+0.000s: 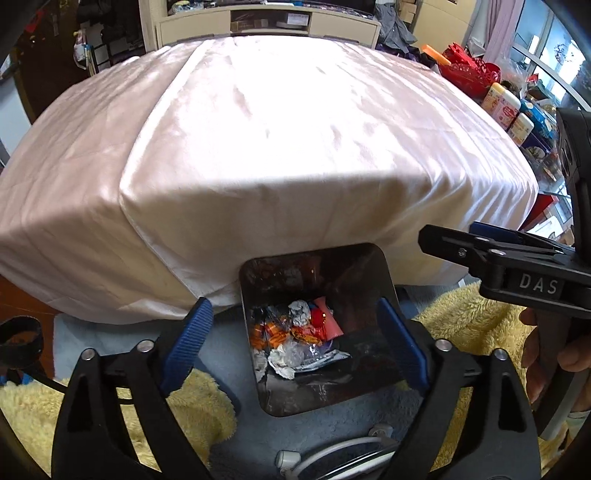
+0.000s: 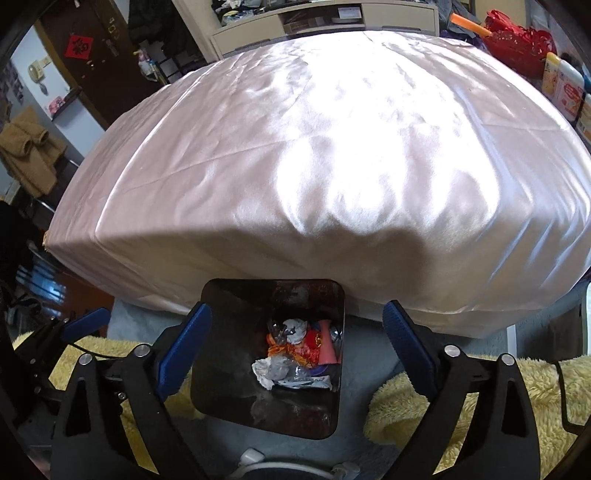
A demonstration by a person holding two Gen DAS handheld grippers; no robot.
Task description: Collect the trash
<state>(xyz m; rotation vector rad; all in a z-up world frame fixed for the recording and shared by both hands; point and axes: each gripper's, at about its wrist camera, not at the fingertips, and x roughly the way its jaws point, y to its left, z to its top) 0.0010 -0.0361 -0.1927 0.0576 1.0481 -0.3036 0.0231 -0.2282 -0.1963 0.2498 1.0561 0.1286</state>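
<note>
A dark square trash bin (image 1: 255,275) stands on the floor against the front of a table draped in pale pink satin cloth (image 1: 280,129). Inside lies a pile of trash (image 1: 299,339): crumpled white paper, clear plastic, orange and red wrappers, a pink piece. My left gripper (image 1: 295,339) hangs open and empty above the bin. My right gripper (image 2: 295,347) is open and empty too, over the same bin (image 2: 221,295) and its trash (image 2: 295,354). The right gripper also shows in the left wrist view (image 1: 436,240) at the right, where I cannot see how its jaws stand. The tablecloth (image 2: 332,147) bears nothing.
Yellow fluffy blankets (image 1: 472,325) lie either side of the bin on a grey-blue mat (image 1: 221,354). A white cable and plug (image 1: 295,458) lie in front. Red baskets and bottles (image 1: 498,96) stand at the far right. A cream shelf unit (image 1: 269,22) is behind.
</note>
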